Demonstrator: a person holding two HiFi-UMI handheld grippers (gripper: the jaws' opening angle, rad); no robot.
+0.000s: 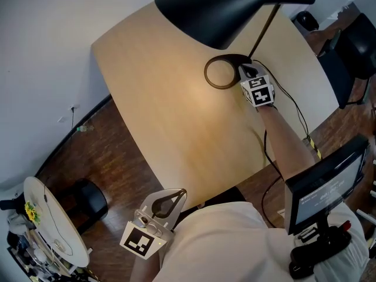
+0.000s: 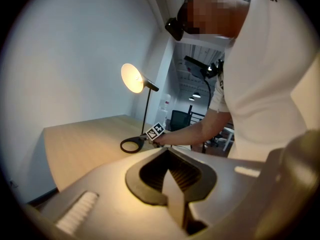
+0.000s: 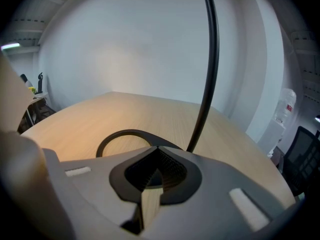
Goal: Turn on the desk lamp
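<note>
The black desk lamp is lit: its shade (image 1: 226, 7) hangs over the table and glows warm (image 2: 132, 78), casting a pool of light on the wood. Its thin stem (image 3: 212, 59) rises from a ring-shaped base (image 1: 219, 73) (image 3: 122, 138). My right gripper (image 1: 243, 71) rests at the ring's right side beside the foot of the stem, jaws shut on nothing (image 3: 159, 149). My left gripper (image 1: 178, 195) is held low off the table's near edge, close to the person's body, also shut and empty (image 2: 168, 153).
The pale wooden table (image 1: 176, 116) has a curved near edge. A black cable (image 1: 295, 110) runs from the lamp off the right side. A monitor (image 1: 326, 184) stands at the lower right, an office chair (image 1: 355, 51) at the far right, a black stool (image 1: 88, 200) on the floor at left.
</note>
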